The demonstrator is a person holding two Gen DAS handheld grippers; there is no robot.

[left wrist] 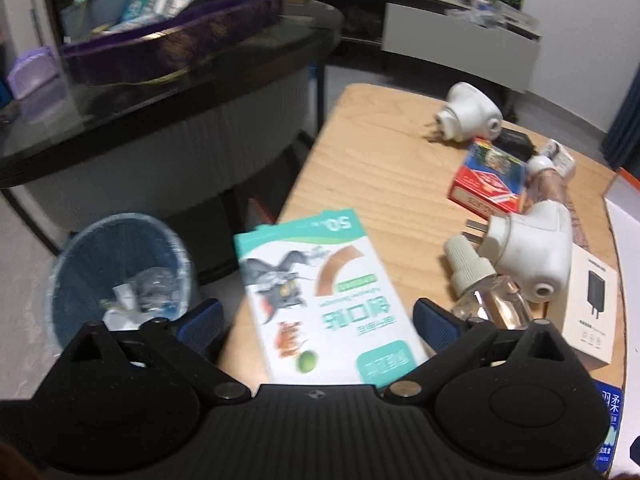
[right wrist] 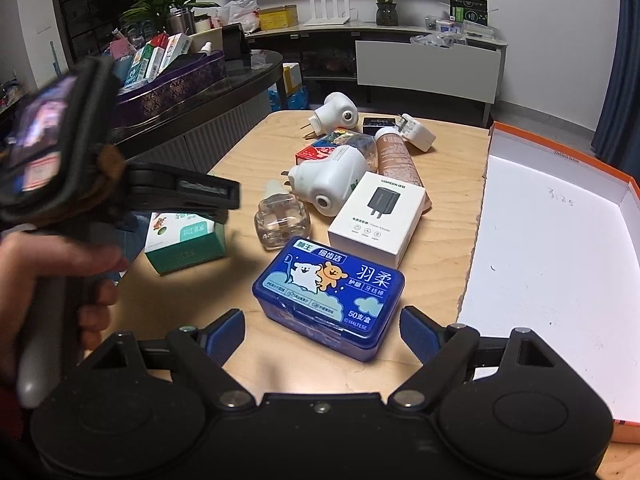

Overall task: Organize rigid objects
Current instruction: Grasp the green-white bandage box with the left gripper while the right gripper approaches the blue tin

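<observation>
A white-and-green cartoon box (left wrist: 324,304) lies on the wooden table (left wrist: 384,168) between the open jaws of my left gripper (left wrist: 318,324); it also shows in the right wrist view (right wrist: 186,242). My right gripper (right wrist: 322,334) is open around the near end of a blue floss box (right wrist: 330,294). Behind these lie a clear glass bottle (right wrist: 282,218), two white plug-in units (right wrist: 328,178) (right wrist: 334,114), a white charger box (right wrist: 378,216), a red box (left wrist: 486,182) and a brown tube (right wrist: 398,158).
An open white tray with an orange rim (right wrist: 560,264) sits on the table's right side. A blue waste bin (left wrist: 116,276) stands on the floor to the left. A dark glass table (left wrist: 168,92) carries a purple box of clutter.
</observation>
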